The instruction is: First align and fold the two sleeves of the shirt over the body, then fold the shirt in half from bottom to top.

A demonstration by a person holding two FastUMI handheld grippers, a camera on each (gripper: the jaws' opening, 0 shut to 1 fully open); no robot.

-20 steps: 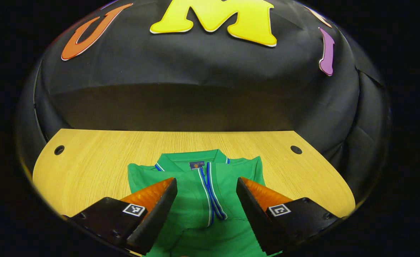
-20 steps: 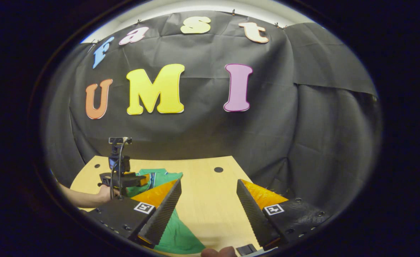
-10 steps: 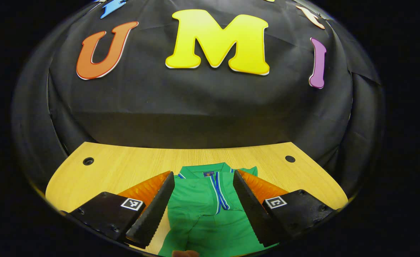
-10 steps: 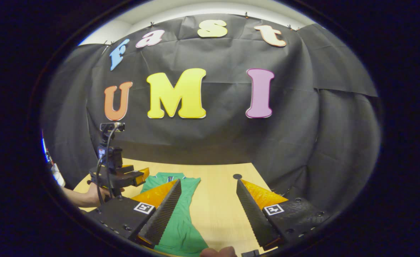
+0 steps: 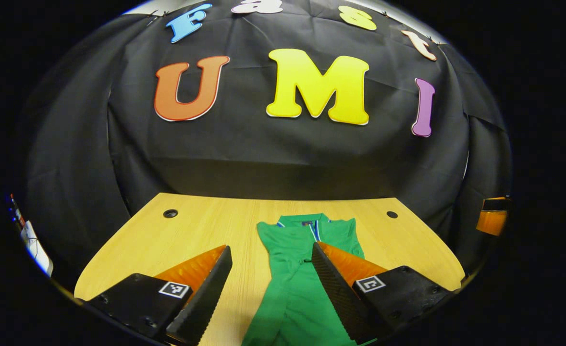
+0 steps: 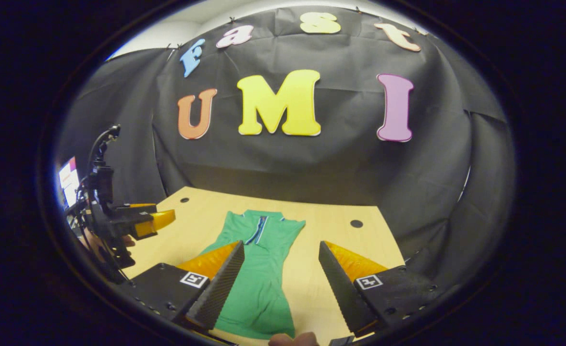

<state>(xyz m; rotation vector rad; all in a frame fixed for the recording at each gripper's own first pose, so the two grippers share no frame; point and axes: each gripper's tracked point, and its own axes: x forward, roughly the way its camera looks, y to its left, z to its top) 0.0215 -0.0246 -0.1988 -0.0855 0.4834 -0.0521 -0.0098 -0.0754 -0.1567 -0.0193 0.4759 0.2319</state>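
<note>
In the left gripper view the left gripper [image 5: 271, 274] stands with its two wedge-shaped fingers spread wide and nothing between them, their inner faces ridged like fine saw teeth and each black finger base bearing a small square marker. It hangs above the near part of the counter [image 5: 201, 226], a pale wood-grain top with rounded far corners and a round dark hole near each. Just ahead of it lies the green polo shirt [image 5: 297, 283], flat on the counter as a long narrow strip with both sleeves folded in over the body, its collar and blue-and-white striped placket toward the far edge and its hem toward the near edge. In the right gripper view the right gripper [image 6: 280, 271] is likewise wide apart and empty, poised over the near edge with the polo shirt [image 6: 259, 278] running under its left finger. At the left of that view the left gripper [image 6: 155, 218] shows side-on beyond the counter's left edge, held by a hand [image 6: 95, 240], with cables looping over its body.
</note>
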